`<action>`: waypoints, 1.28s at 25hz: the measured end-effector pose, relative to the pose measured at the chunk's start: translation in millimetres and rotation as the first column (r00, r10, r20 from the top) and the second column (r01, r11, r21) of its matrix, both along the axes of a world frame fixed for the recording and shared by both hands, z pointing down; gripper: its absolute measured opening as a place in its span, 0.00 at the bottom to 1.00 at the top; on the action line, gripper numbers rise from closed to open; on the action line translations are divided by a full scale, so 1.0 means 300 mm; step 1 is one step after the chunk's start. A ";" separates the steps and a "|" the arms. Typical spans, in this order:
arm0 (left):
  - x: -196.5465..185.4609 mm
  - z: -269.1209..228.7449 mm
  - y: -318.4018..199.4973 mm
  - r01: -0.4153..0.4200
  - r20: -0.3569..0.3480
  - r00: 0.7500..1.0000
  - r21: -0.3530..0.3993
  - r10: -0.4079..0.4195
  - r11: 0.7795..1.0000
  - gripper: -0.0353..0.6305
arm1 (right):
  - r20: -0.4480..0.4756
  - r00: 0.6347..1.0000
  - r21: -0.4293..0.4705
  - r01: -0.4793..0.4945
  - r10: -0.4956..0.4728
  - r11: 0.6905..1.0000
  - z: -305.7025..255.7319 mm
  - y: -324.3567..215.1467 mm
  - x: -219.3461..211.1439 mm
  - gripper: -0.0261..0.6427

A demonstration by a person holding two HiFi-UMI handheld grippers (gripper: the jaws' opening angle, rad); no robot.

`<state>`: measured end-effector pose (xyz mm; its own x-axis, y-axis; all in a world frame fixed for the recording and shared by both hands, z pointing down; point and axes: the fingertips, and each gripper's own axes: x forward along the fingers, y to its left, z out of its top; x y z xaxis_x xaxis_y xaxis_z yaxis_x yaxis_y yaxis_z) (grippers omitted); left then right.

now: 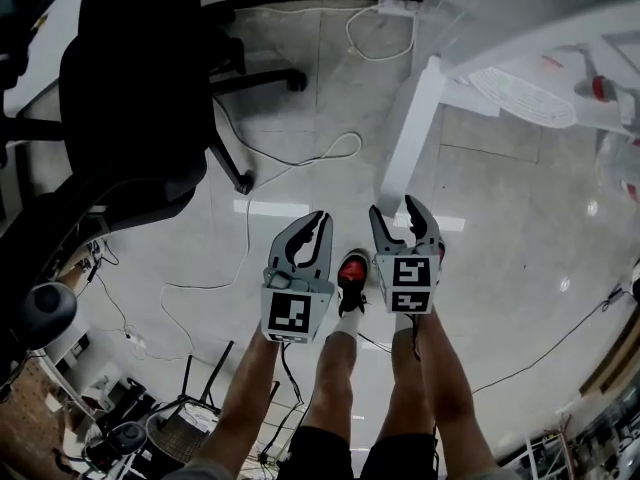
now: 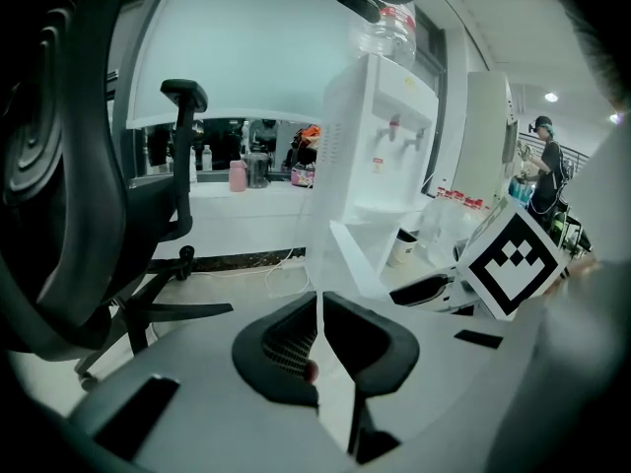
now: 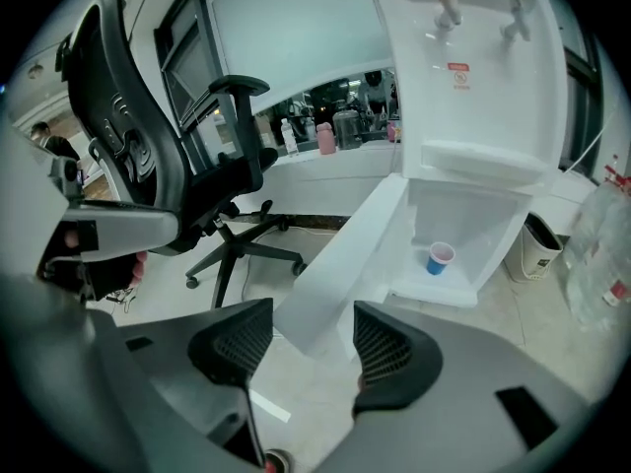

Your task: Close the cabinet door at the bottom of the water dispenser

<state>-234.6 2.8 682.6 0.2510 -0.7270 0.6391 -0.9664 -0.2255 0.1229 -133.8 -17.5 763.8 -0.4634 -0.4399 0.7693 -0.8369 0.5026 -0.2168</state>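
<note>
Standing open, the cabinet door [image 3: 345,254] swings out from the bottom of the water dispenser [image 3: 483,97], its free edge nearest the two grippers. In the head view the door [image 1: 412,128] shows only as a narrow white slab seen nearly edge-on from above. The dispenser's body behind it is washed out by glare and cut off at the frame's top.

The right gripper [image 3: 314,313] has its jaws apart. In its own view the door's lower corner shows in the gap between them, but neither pad presses on it. In the head view the right gripper [image 1: 393,208] lies close to the door's near end, and I cannot tell whether the edge is truly inside the jaws or only beyond them.

The left gripper [image 2: 320,299] has its jaws together at the tips, with nothing held. Only a thin pale sliver of floor shows below the tips.

Inside the open cabinet a small blue cup [image 3: 439,257] stands on the compartment floor. The bottle [image 2: 389,28] on top of the dispenser is cropped at the upper edge of the left gripper view. An office chair [image 3: 168,166] stands well to the left of the door, partly out of frame.
</note>
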 end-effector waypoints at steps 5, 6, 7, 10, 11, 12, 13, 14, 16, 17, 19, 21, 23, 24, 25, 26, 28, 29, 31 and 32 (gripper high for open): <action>0.056 -0.007 -0.012 -0.034 -0.001 0.999 0.004 0.034 0.999 0.11 | -0.004 1.000 0.001 -0.021 0.021 1.000 -0.002 0.010 0.051 0.41; 0.064 -0.007 -0.010 -0.036 -0.003 0.999 0.003 0.036 0.999 0.11 | -0.006 1.000 0.001 -0.026 0.026 1.000 -0.003 0.013 0.060 0.40; 0.071 -0.007 -0.010 -0.038 -0.006 0.999 0.003 0.038 0.999 0.11 | -0.009 1.000 0.001 -0.030 0.030 1.000 -0.004 0.016 0.068 0.39; 0.091 -0.011 -0.015 -0.051 -0.005 0.999 0.007 0.052 0.999 0.11 | -0.012 0.999 0.000 -0.045 0.045 0.999 -0.004 0.024 0.093 0.37; 0.096 -0.011 -0.017 -0.057 -0.004 0.998 0.008 0.057 0.998 0.11 | -0.012 0.999 0.002 -0.050 0.050 0.999 -0.004 0.024 0.101 0.36; 0.102 -0.012 -0.020 -0.064 -0.002 0.998 0.009 0.064 0.998 0.11 | -0.013 0.998 0.004 -0.056 0.056 0.998 -0.004 0.023 0.109 0.36; 0.107 -0.012 -0.023 -0.071 0.002 0.997 0.011 0.071 0.997 0.11 | -0.014 0.998 0.006 -0.062 0.062 0.998 -0.004 0.023 0.117 0.35; 0.112 -0.012 -0.024 -0.078 0.005 0.997 0.011 0.078 0.997 0.11 | -0.017 0.998 0.007 -0.068 0.068 0.998 -0.004 0.024 0.126 0.35; 0.123 -0.013 -0.026 -0.089 0.010 0.996 0.008 0.089 0.996 0.11 | -0.022 0.997 0.008 -0.078 0.079 0.997 -0.003 0.027 0.145 0.34; 0.130 -0.013 -0.029 -0.093 0.010 0.996 0.007 0.093 0.996 0.11 | -0.024 0.996 0.008 -0.084 0.084 0.996 -0.002 0.027 0.156 0.34; 0.149 -0.013 -0.033 -0.102 0.009 0.995 0.007 0.102 0.995 0.11 | -0.026 0.995 0.008 -0.097 0.097 0.995 0.001 0.026 0.180 0.33; 0.168 -0.012 -0.034 -0.114 0.008 0.993 0.006 0.114 0.993 0.11 | -0.028 0.994 0.005 -0.109 0.109 0.994 0.004 0.025 0.205 0.33; 0.184 -0.013 -0.037 -0.126 0.009 0.992 0.006 0.126 0.992 0.11 | -0.032 0.992 0.005 -0.119 0.119 0.993 0.004 0.023 0.227 0.33; 0.194 -0.014 -0.038 -0.132 0.009 0.991 0.006 0.132 0.991 0.11 | -0.036 0.992 0.007 -0.121 0.121 0.993 0.004 0.021 0.238 0.32; 0.205 -0.015 -0.039 -0.138 0.008 0.990 0.005 0.138 0.990 0.11 | -0.041 0.992 0.011 -0.121 0.121 0.993 0.004 0.021 0.251 0.32; 0.218 -0.016 -0.040 -0.143 0.008 0.990 0.005 0.143 0.990 0.11 | -0.044 0.992 0.015 -0.120 0.121 0.993 0.003 0.020 0.264 0.31; 0.243 -0.016 -0.045 -0.154 0.009 0.988 0.006 0.154 0.988 0.11 | -0.049 0.991 0.018 -0.120 0.121 0.993 0.003 0.019 0.289 0.31; 0.255 -0.016 -0.050 -0.159 0.010 0.987 0.006 0.159 0.987 0.11 | -0.051 0.991 0.019 -0.122 0.123 0.992 0.003 0.018 0.303 0.31; 0.278 -0.017 -0.062 -0.170 0.010 0.985 0.008 0.169 0.985 0.11 | -0.060 0.990 0.027 -0.129 0.131 0.991 0.002 0.014 0.333 0.31; 0.290 -0.017 -0.068 -0.175 0.010 0.984 0.009 0.175 0.984 0.11 | -0.065 0.989 0.034 -0.134 0.136 0.990 0.002 0.010 0.349 0.30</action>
